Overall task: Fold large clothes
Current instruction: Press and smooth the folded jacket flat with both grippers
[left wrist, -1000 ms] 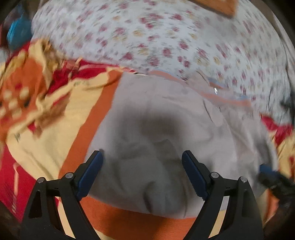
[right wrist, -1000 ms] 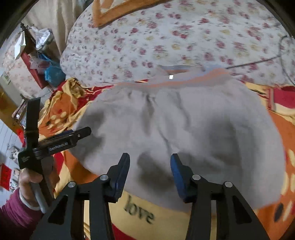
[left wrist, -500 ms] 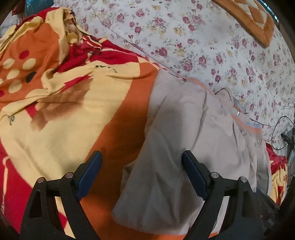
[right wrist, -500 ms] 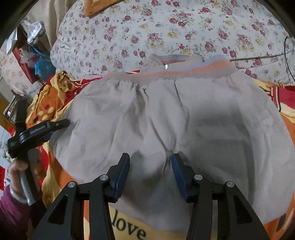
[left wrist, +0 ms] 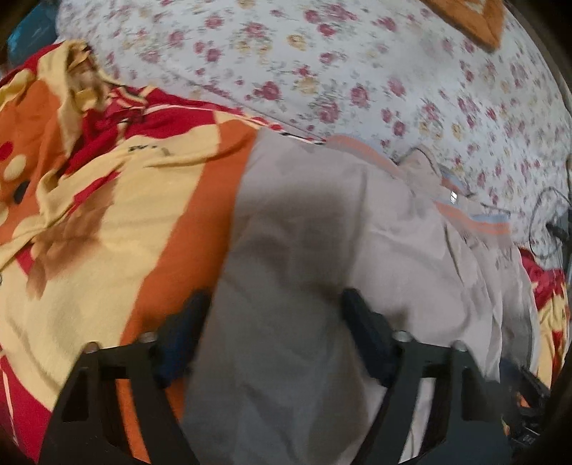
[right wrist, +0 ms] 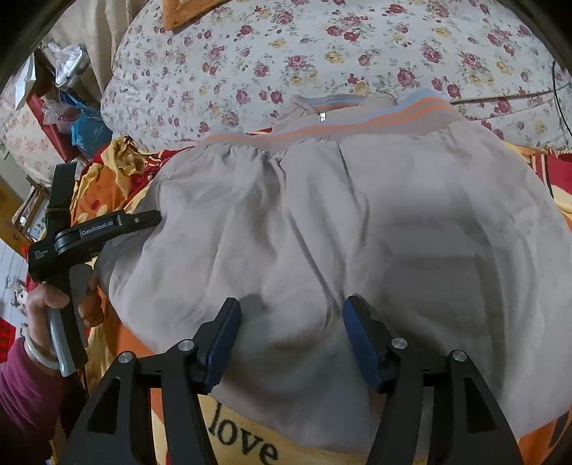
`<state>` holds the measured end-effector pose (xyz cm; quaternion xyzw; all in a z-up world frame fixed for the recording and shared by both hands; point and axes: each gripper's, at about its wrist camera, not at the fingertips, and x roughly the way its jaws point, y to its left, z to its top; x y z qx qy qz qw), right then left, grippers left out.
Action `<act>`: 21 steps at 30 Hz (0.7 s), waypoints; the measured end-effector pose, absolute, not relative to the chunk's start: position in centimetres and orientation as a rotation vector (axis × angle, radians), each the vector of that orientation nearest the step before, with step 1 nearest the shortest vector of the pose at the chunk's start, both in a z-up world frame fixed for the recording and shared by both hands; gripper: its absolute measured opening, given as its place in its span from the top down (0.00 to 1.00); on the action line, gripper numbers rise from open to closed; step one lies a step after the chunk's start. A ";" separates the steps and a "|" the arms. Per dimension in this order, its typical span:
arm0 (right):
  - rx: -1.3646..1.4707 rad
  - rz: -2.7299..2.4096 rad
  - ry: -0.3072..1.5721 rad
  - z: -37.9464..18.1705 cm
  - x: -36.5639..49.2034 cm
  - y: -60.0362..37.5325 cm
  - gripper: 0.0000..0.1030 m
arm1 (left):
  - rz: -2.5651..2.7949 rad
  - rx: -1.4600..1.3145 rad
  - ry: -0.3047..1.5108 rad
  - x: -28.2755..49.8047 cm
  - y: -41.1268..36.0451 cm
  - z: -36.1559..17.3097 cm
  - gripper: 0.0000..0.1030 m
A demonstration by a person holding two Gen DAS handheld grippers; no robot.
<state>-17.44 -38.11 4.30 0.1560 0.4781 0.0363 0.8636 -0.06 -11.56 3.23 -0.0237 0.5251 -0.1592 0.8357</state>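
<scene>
A large grey garment [right wrist: 357, 221] with an orange and blue striped waistband [right wrist: 375, 118] lies spread on an orange, yellow and red blanket [right wrist: 243, 443]. My right gripper [right wrist: 291, 332] hovers low over the garment's near hem, its jaws opening with cloth below and between them, not pinched. My left gripper [left wrist: 275, 322] straddles the garment's [left wrist: 321, 250] left edge. Its jaws are closing, and the blurred pads do not visibly press the cloth. In the right wrist view a hand in a maroon sleeve holds the left gripper [right wrist: 143, 218] at that edge.
A white floral quilt [right wrist: 321, 53] bulges behind the waistband, with an orange cushion [left wrist: 475, 18] further back. A black cable [left wrist: 543, 221] runs at the right. Bags and shelves [right wrist: 71, 114] crowd the far left. The blanket [left wrist: 107, 214] lies rumpled to the left.
My left gripper came down closer over the garment's left edge and its jaws narrowed. My right gripper's jaws widened over the near hem.
</scene>
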 end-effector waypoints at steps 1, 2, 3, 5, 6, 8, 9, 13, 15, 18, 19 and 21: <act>0.322 0.077 1.000 4.3 -17.5 -38.0 0.38 | -0.339 -0.045 1.114 -0.1 -11.7 3.3 0.37; 0.321 0.078 0.998 4.3 -17.5 -38.0 0.37 | -0.333 -0.039 1.112 -0.1 -11.8 3.4 0.37; 0.323 0.081 0.996 4.3 -17.4 -38.0 0.36 | -0.330 -0.038 1.112 -0.1 -11.9 3.4 0.37; 0.325 0.085 0.992 4.3 -17.4 -38.0 0.34 | -0.329 -0.041 1.112 -0.1 -11.8 3.3 0.37; 0.323 0.086 0.991 4.3 -17.4 -38.0 0.34 | -0.330 -0.041 1.113 -0.1 -11.7 3.3 0.36; 0.319 0.088 0.987 4.3 -17.5 -37.9 0.34 | -0.329 -0.040 1.114 -0.1 -11.8 3.3 0.36; 0.319 0.088 0.986 4.3 -17.5 -38.0 0.34 | -0.331 -0.042 1.118 -0.1 -11.7 3.3 0.36; 0.321 0.093 0.985 4.3 -17.5 -38.0 0.33 | -0.334 -0.056 1.134 0.2 -11.3 3.5 0.34; 0.319 0.095 0.985 4.2 -17.5 -38.0 0.32 | -0.330 -0.057 1.136 0.3 -10.9 3.7 0.29; 0.317 0.098 0.984 4.3 -17.5 -38.0 0.31 | -0.305 -0.074 1.126 0.7 -9.8 3.8 0.22; 0.317 0.100 0.984 4.3 -17.5 -38.0 0.31 | -0.293 -0.097 1.127 0.8 -9.3 3.6 0.21; 0.314 0.100 0.985 4.3 -17.5 -37.9 0.30 | -0.297 -0.154 1.140 1.0 -8.8 3.2 0.21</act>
